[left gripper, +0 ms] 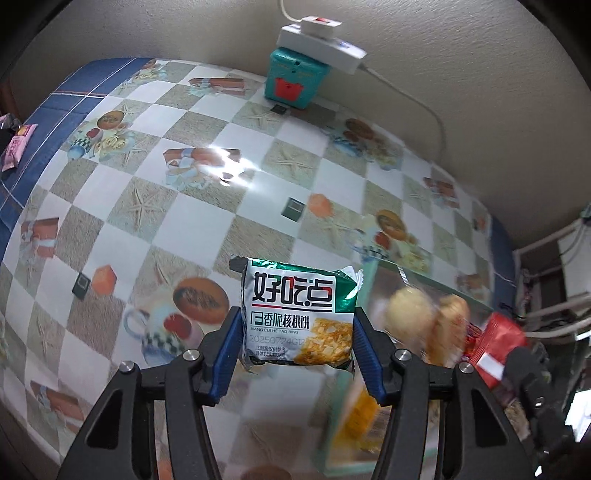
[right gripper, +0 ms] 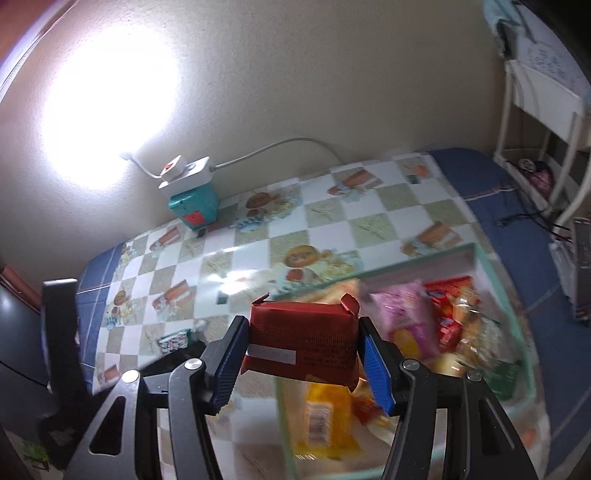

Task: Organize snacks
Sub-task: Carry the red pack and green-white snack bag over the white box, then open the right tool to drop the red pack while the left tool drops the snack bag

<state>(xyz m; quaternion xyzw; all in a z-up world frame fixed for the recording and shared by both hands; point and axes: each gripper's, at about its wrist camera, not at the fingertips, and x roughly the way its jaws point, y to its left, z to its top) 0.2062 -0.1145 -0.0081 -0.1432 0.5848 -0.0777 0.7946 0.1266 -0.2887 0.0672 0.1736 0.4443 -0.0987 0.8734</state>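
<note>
Your left hand-held gripper (left gripper: 298,332) pinches the green walnut-biscuit packet (left gripper: 298,317) by its side edges, above the worktop (left gripper: 207,221). Right hand-held gripper (right gripper: 303,350) grips the red packet (right gripper: 303,334) over the clear bin (right gripper: 480,254). Both likely light, crinkly, slippery film; contents brittle, so squeeze gently.

— Behind the tabletop (left gripper: 207,236)?
— A plain beige wall (left gripper: 184,29), rough in texture, with a glaring bright patch (right gripper: 110,99) up on its left in the right wrist view.

— Covering the tabletop?
— A glossy chequered cloth (right gripper: 332,221), white and sandy squares printed with starfish and cups, blue-bordered at the edges, glinting with reflected light.

— Against the wall?
— A teal box (left gripper: 295,79), topped by a white power strip (left gripper: 321,46) with a cable (left gripper: 424,107) trailing off along the wall.

— Off to the right?
— A white frame rack (right gripper: 543,107), just beside the tabletop's blue edge.
</note>
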